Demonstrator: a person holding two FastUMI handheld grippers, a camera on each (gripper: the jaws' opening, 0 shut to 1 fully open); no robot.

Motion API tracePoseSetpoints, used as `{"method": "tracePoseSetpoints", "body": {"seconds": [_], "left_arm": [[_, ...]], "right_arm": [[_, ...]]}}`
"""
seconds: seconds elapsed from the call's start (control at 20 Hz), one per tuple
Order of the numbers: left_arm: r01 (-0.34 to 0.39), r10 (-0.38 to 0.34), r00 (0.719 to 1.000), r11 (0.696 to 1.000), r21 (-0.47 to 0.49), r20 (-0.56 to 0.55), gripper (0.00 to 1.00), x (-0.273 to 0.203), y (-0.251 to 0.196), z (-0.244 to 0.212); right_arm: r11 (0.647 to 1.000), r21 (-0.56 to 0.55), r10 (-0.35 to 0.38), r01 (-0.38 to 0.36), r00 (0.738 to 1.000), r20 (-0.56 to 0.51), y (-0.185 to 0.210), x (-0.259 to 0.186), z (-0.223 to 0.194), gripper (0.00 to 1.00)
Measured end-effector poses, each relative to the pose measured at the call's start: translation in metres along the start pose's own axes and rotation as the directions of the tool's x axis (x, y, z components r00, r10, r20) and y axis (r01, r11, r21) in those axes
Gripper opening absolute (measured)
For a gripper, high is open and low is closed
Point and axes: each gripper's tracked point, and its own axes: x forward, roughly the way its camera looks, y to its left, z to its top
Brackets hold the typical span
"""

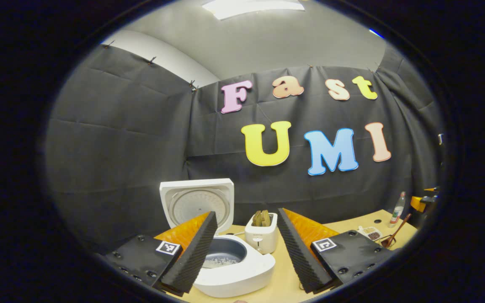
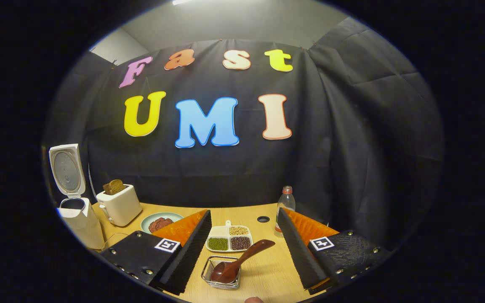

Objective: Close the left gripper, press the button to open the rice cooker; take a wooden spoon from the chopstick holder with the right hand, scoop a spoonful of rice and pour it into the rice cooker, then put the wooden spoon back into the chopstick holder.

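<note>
Spoon [image 2: 236,261] between open jaws

White rice cooker [image 1: 234,273], brown wooden spoon [image 2: 238,261] (glossy), tan table [image 2: 267,273]

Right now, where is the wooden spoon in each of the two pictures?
Left gripper view: the wooden spoon is far right, leaning up from a holder at the table's edge.
Right gripper view: it lies low in the middle, bowl down in the wire holder, between the fingers.
Shared landmark: the white toaster beside the open rice cooker.
</note>
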Motion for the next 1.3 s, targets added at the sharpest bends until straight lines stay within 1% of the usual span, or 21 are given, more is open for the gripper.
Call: {"method": "tracePoseSetpoints", "body": {"seconds": [0.2,0.45,0.5,0.6,0.65,0.7,0.75,0.8,0.85,0.9,0.95,1.05,1.1,1.15,1.2,1.25,1.3], "left_arm": [[-0.021,0.021,1.000,0.999,0.026,-0.021,1.00,-0.006,0.002,-0.007],[-0.026,0.028,0.999,0.998,0.049,-0.032,1.00,-0.013,-0.002,-0.008],[-0.029,0.031,0.999,0.998,0.055,-0.038,0.92,-0.015,-0.001,-0.009],[-0.034,0.037,0.998,0.997,0.065,-0.045,0.92,-0.015,-0.001,-0.012],[-0.039,0.042,0.998,0.997,0.069,-0.047,0.98,-0.017,0.000,-0.013],[-0.042,0.046,0.998,0.996,0.073,-0.052,0.98,-0.018,0.001,-0.014],[-0.045,0.049,0.997,0.996,0.076,-0.053,0.92,-0.019,0.001,-0.015],[-0.048,0.053,0.997,0.996,0.079,-0.055,1.00,-0.019,0.002,-0.015],[-0.053,0.058,0.997,0.995,0.082,-0.057,1.00,-0.021,0.003,-0.018],[-0.057,0.062,0.996,0.995,0.082,-0.059,1.00,-0.020,0.004,-0.017],[-0.061,0.066,0.996,0.995,0.079,-0.062,1.00,-0.021,0.005,-0.019],[-0.064,0.069,0.995,0.995,0.076,-0.065,1.00,-0.022,0.006,-0.020],[-0.064,0.069,0.995,0.995,0.076,-0.067,1.00,-0.021,0.006,-0.021],[-0.064,0.069,0.995,0.995,0.078,-0.070,1.00,-0.021,0.008,-0.023],[-0.065,0.070,0.995,0.995,0.079,-0.070,1.00,-0.021,0.009,-0.023],[-0.064,0.070,0.995,0.995,0.078,-0.071,1.00,-0.023,0.009,-0.024],[-0.064,0.070,0.995,0.995,0.077,-0.071,1.00,-0.023,0.010,-0.024]], "right_arm": [[0.999,0.052,-0.002,0.007,0.996,-0.091,-0.010,0.022,-0.032,0.97],[0.994,0.108,-0.011,0.035,0.977,-0.214,-0.019,0.043,-0.078,0.98],[0.991,0.126,-0.006,0.038,0.970,-0.243,-0.019,0.046,-0.088,0.98],[0.985,0.167,0.008,0.042,0.956,-0.293,-0.018,0.050,-0.105,0.98],[0.982,0.182,0.013,0.046,0.950,-0.311,-0.018,0.051,-0.111,0.98],[0.980,0.195,0.019,0.048,0.945,-0.327,-0.018,0.053,-0.116,0.98],[0.977,0.207,0.028,0.046,0.940,-0.339,-0.017,0.054,-0.121,0.98],[0.975,0.219,0.038,0.044,0.935,-0.353,-0.015,0.054,-0.124,0.95],[0.973,0.229,0.048,0.040,0.929,-0.367,-0.013,0.053,-0.129,0.87],[0.972,0.232,0.052,0.042,0.923,-0.382,-0.013,0.052,-0.132,0.74],[0.968,0.246,0.064,0.036,0.920,-0.386,-0.011,0.054,-0.133,0.70],[0.960,0.280,0.094,0.020,0.917,-0.387,-0.004,0.054,-0.131,0.53],[0.957,0.288,0.103,0.014,0.916,-0.389,-0.002,0.055,-0.131,0.40],[0.954,0.300,0.126,-0.002,0.911,-0.393,0.002,0.054,-0.131,0.37],[0.949,0.315,0.153,-0.022,0.904,-0.400,0.007,0.052,-0.130,0.37],[0.949,0.314,0.135,-0.001,0.903,-0.407,0.001,0.044,-0.129,0.37],[0.941,0.337,0.149,-0.006,0.904,-0.400,0.005,0.049,-0.129,0.13]]}}
